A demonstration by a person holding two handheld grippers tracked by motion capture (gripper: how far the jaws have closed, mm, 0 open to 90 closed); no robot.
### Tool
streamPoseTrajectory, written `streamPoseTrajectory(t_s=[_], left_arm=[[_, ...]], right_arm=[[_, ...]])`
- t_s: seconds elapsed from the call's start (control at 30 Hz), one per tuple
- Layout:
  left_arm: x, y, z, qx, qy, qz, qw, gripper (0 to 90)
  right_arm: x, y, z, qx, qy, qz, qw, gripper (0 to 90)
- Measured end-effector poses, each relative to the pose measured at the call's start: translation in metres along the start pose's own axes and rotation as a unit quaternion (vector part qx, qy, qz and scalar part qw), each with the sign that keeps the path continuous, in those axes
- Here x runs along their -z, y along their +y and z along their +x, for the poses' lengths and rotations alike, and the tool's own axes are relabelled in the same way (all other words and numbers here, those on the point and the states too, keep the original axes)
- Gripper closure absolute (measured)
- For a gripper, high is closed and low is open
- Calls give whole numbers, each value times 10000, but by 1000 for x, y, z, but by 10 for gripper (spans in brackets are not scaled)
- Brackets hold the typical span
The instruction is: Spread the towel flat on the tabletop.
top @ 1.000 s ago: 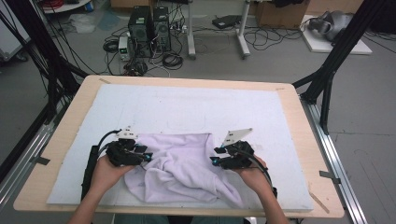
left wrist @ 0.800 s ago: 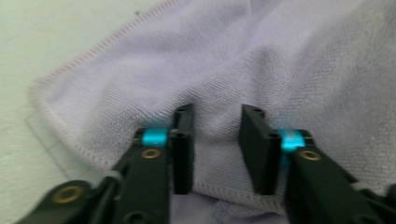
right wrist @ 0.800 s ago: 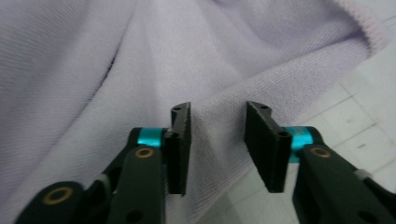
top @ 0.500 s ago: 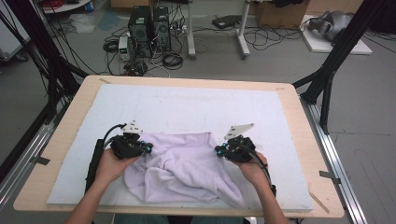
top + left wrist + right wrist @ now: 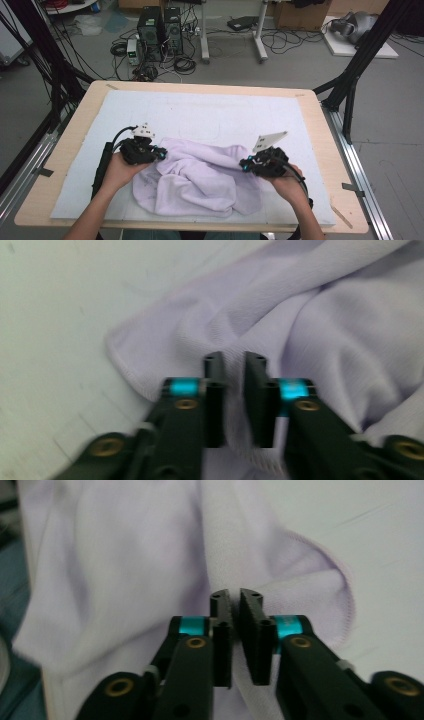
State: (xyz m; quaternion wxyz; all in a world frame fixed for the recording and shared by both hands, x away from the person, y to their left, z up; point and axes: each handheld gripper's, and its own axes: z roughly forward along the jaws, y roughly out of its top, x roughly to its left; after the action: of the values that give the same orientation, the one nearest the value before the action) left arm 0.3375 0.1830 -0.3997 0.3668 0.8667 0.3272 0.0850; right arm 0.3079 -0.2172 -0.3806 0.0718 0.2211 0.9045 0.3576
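Grey floor with tangled cables and a black computer box (image 5: 159, 30) lies behind a wooden table (image 5: 320, 130), and a pale mat (image 5: 210, 112) covers most of the table top.

On the near part of the mat lies a light purple cloth (image 5: 200, 180), all bunched up and full of folds. It sits between the person's two hands, close to the near edge of the table.

The left gripper (image 5: 159, 153) is at the cloth's left end. In the left gripper view its jaws (image 5: 235, 390) stand close together with a narrow gap, and a fold of the cloth (image 5: 320, 330) runs up between them. The jaws have just been opening a little after a tight squeeze. The pads look like they pinch the fold, though the picture is a bit blurry.

The right gripper (image 5: 246, 165) is at the cloth's right end. In the right gripper view its jaws (image 5: 235, 630) are nearly closed, with a thin strip of the cloth (image 5: 125, 555) caught between them. These jaws have also just opened a little.

A hand (image 5: 120, 172) holds the left gripper and another hand (image 5: 285, 185) holds the right one. A black cable (image 5: 102, 162) trails from the left gripper.
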Motion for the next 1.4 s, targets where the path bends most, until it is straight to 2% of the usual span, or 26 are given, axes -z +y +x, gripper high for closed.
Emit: streamPoseTrajectory(t_s=[0.03,0.07,0.13,0.17,0.2,0.23,0.27,0.33,0.37,0.4,0.43,0.47,0.57,0.77,0.87,0.93,1.0,1.03,1.07,1.1,1.13,1.17,1.2,1.23,1.3,1.4], left_arm=[[-2,-6,2,87,-1,-58,9999,630],[-2,-8,4,192,-40,-97,9998,500],[-3,-7,7,291,69,-129,9995,462],[-4,-6,9,321,102,-166,9993,427],[-5,-5,11,377,98,-185,9991,427],[-7,-4,13,420,92,-178,9989,423],[-11,-3,15,446,91,-134,9989,424],[-22,-3,17,479,-4,70,9988,446],[-27,-3,18,445,-42,172,9988,503],[-32,-4,17,387,-72,327,9987,503],[-36,-5,15,280,-24,377,9989,630],[-35,-4,13,124,99,358,9992,753],[-32,-3,13,75,69,293,9995,808],[-25,0,18,197,225,17,9996,822],[-14,12,26,289,405,-242,9985,824],[-4,29,33,305,680,-522,9959,826],[9,56,43,281,988,-858,9910,825],[15,72,48,219,1231,-1012,9870,825],[22,89,54,180,1490,-1193,9815,819],[26,103,60,173,1790,-1333,9746,790],[28,113,66,306,2050,-1358,9688,570],[29,119,73,550,1996,-1320,9694,570],[29,119,78,672,1813,-1289,9726,527],[27,117,79,696,1771,-1244,9738,531],[22,105,78,587,1612,-1078,9793,501],[14,77,74,651,1314,-953,9846,495]], right_arm=[[-6,-4,3,124,1,139,9998,736],[-10,-7,2,132,-41,-57,9999,613],[-9,-7,-1,84,-90,-105,9999,593],[-9,-7,-10,-8,-317,-141,9994,528],[-9,-7,-10,-8,-317,-141,9994,528],[-10,-8,-17,-108,-330,-153,9993,512],[-13,-11,-24,-307,-191,-145,9992,494],[-21,-16,-32,-491,-85,6,9988,499],[-33,-21,-34,-519,107,258,9983,562],[-33,-21,-34,-519,107,258,9983,562],[-41,-25,-32,-484,198,332,9981,675],[-41,-25,-32,-445,197,286,9984,723],[-36,-23,-34,-462,178,148,9987,770],[-24,-10,-40,-434,172,-32,9989,777],[-18,12,-53,-278,4,-10,9996,784],[-9,30,-62,-97,-387,-152,9991,792],[5,55,-77,-154,-763,-447,9960,790],[5,55,-77,-154,-763,-447,9960,790],[11,68,-86,-154,-998,-566,9933,771],[17,81,-95,-223,-1231,-663,9899,692],[22,99,-110,-512,-1655,-745,9821,564],[22,99,-110,-512,-1655,-745,9821,564],[22,102,-114,-686,-1619,-777,9813,553],[20,102,-116,-726,-1544,-766,9823,546],[10,97,-112,-664,-1433,-625,9855,530],[-4,82,-103,-646,-1177,-388,9902,505]])
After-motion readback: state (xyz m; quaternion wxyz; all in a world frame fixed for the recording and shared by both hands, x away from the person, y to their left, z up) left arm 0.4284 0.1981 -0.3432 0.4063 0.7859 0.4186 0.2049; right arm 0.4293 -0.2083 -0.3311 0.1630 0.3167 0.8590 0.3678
